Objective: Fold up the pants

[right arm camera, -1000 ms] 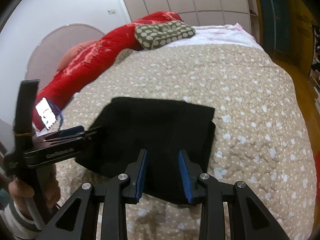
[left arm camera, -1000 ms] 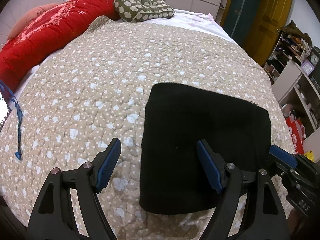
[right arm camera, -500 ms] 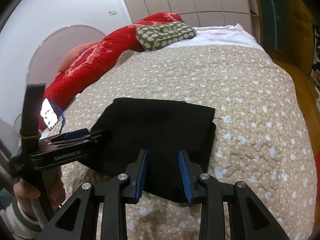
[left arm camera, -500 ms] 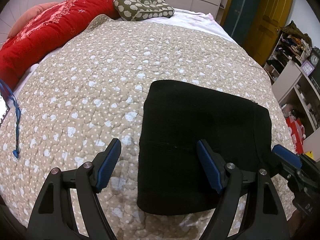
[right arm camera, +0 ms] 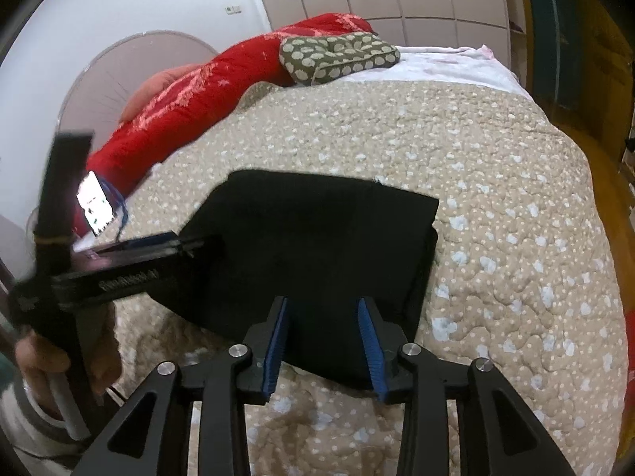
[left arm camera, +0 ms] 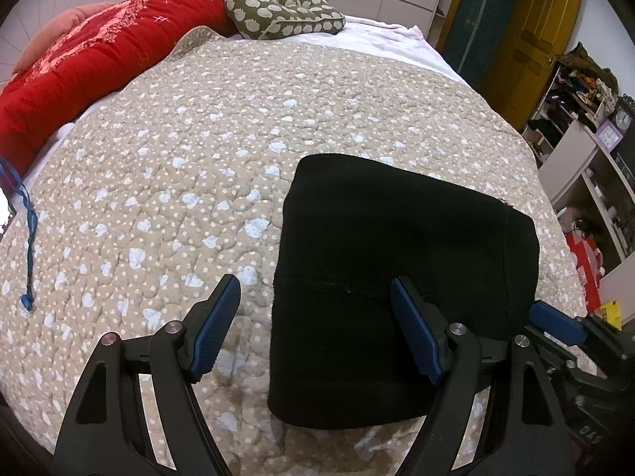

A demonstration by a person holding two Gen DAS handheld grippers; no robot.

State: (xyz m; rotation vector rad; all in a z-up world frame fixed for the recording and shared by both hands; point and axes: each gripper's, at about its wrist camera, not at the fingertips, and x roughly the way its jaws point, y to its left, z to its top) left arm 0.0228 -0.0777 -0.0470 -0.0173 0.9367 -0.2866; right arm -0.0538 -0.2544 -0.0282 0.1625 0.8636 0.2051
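Observation:
The black pants (left arm camera: pixel 397 246) lie folded into a compact rectangle on the beige dotted quilt (left arm camera: pixel 198 150); they also show in the right wrist view (right arm camera: pixel 309 246). My left gripper (left arm camera: pixel 317 317) is wide open and empty, hovering over the pants' near left edge. My right gripper (right arm camera: pixel 323 341) is open with a narrower gap, empty, above the pants' near edge. The right gripper also shows at the left wrist view's right edge (left arm camera: pixel 555 321). The left gripper shows at the left of the right wrist view (right arm camera: pixel 151 261), its jaw gap hidden there.
A red duvet (left arm camera: pixel 99 59) and an olive patterned pillow (left arm camera: pixel 281 10) lie at the head of the bed. A blue cord (left arm camera: pixel 29 238) lies at the quilt's left edge. Shelves (left arm camera: pixel 583 150) and a yellow door (left arm camera: pixel 528 39) stand to the right.
Both grippers have drifted slightly back over the folded pants. The pants have not moved and both grippers stay open.

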